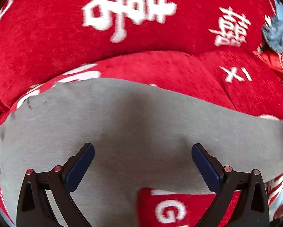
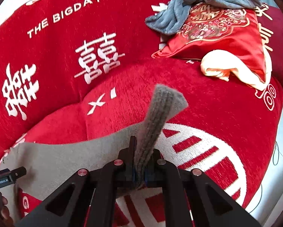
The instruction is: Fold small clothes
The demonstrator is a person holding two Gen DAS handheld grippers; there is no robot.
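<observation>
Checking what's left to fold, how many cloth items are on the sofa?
2: the grey garment spread up front, and a blue-grey cloth bunched on the cushion behind. Others may be hidden.

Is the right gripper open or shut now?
Shut: the right gripper pinches a ribbed edge of the grey garment between its pads.

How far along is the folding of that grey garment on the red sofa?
Early. Done: the grey garment lies spread flat on the red sofa cover. In hand: the right tool is shut on a ribbed edge of it, lifted off the cushion; the left tool hovers open above the cloth. Left: no fold is visible yet.
</observation>
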